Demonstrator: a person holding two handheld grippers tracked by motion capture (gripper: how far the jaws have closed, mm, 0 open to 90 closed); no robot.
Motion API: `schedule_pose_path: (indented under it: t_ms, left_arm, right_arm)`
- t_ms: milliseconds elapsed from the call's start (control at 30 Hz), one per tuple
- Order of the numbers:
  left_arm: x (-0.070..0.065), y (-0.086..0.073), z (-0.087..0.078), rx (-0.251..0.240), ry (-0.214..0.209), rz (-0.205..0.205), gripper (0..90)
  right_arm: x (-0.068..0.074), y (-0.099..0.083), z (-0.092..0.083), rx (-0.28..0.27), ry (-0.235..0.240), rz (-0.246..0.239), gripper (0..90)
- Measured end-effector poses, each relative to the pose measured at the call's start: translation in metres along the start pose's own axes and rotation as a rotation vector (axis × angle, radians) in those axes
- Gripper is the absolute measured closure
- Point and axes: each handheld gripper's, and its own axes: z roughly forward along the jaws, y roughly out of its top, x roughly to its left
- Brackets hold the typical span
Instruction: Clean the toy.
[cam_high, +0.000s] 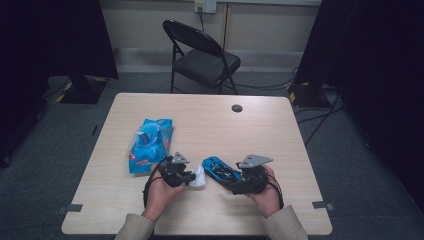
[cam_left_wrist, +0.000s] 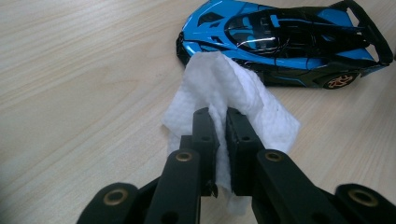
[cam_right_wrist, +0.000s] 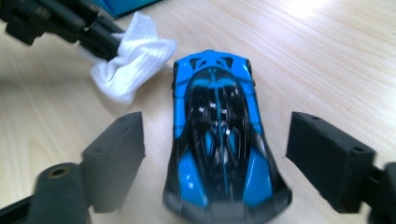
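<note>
Glossy blue-and-black toy car (cam_left_wrist: 285, 44)

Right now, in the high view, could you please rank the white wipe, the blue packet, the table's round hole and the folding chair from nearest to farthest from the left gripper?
1. White wipe: pinched in the left gripper.
2. Blue packet: on the table, just beyond and to the left.
3. Round hole: near the table's far edge, to the right.
4. Folding chair: on the floor beyond the table.

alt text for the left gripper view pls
The left gripper is shut on a crumpled white textured wipe, whose top edge touches the nose of a glossy blue-and-black toy sports car. Both sit over a light wood-grain table.
</note>
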Motion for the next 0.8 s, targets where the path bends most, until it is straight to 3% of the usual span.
schedule_pose_path:
  t_ms: [100,333,633,700,733,800]
  left_arm:
    - [-0.001,-0.001,0.001,-0.001,0.004,0.003,83.7]
    - [0.001,-0.002,0.002,-0.003,0.031,0.002,83.6]
    - [0.008,0.0,0.006,-0.009,0.079,-0.03,83.6]
    - [0.009,0.0,0.007,-0.017,0.078,-0.038,83.6]
    - [0.009,0.001,0.007,-0.017,0.08,-0.036,83.6]
    - [0.011,0.002,0.007,-0.023,0.093,-0.043,83.4]
  right_arm:
    - [-0.004,0.005,0.007,-0.011,0.008,0.021,21.8]
    - [-0.01,0.014,0.021,0.006,0.025,0.012,25.8]
    - [-0.009,0.016,0.04,0.06,0.026,-0.005,27.8]
    - [-0.008,0.015,0.044,0.098,0.006,-0.019,30.6]
    - [-0.01,0.014,0.047,0.096,0.016,0.009,32.0]
    - [-0.011,0.015,0.048,0.093,0.029,0.005,33.4]
